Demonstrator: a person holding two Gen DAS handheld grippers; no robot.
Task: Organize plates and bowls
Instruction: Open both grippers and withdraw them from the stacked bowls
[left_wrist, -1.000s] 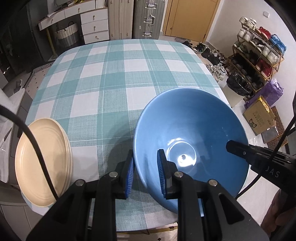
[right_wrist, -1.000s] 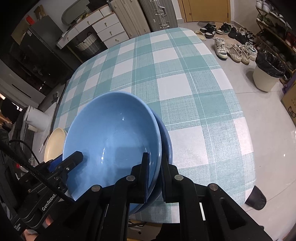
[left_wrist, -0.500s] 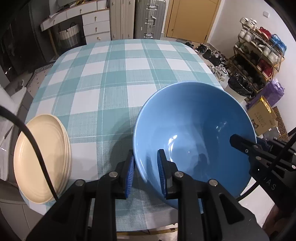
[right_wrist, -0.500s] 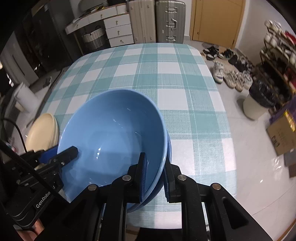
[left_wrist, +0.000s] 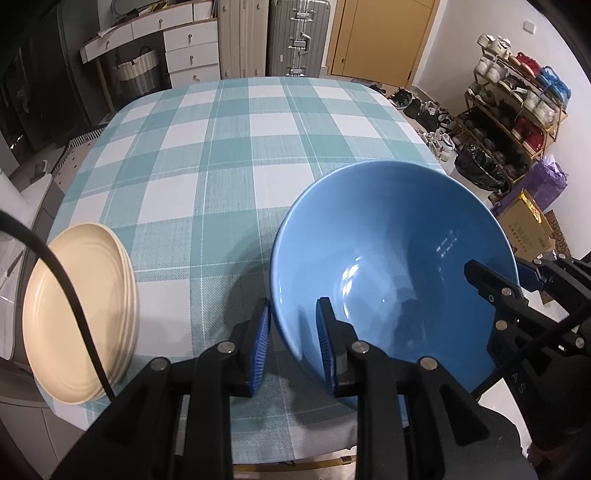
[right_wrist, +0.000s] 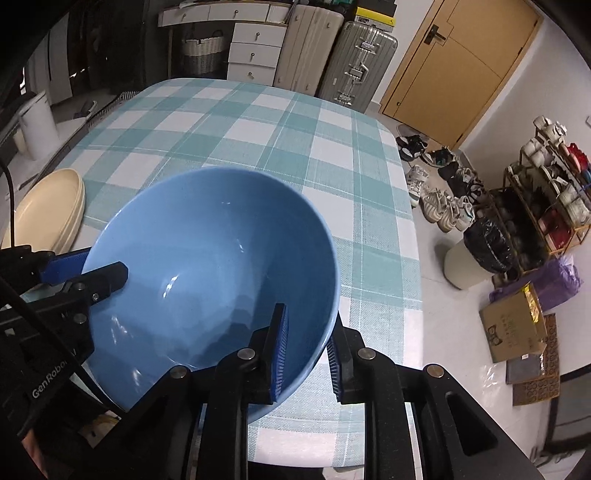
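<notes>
Covering most of the view, the checked desk (left_wrist: 229, 155) lies bare from centre to twelve o'clock, leaving ample room to slide things inward. A blue bowl (left_wrist: 388, 258) sits at five o'clock, close to the near edge. Cream plates (left_wrist: 77, 317) at eight o'clock overhang the desk's left edge; a nudge could tip them off. Left tongs (left_wrist: 291, 339) straddle the bowl's rim, jaws narrow and opening, pads apart from the wall. Right tongs (right_wrist: 306, 347) likewise straddle the opposite rim, jaws opening. Likely risk: released unevenly, the bowl rocks toward the near edge
</notes>
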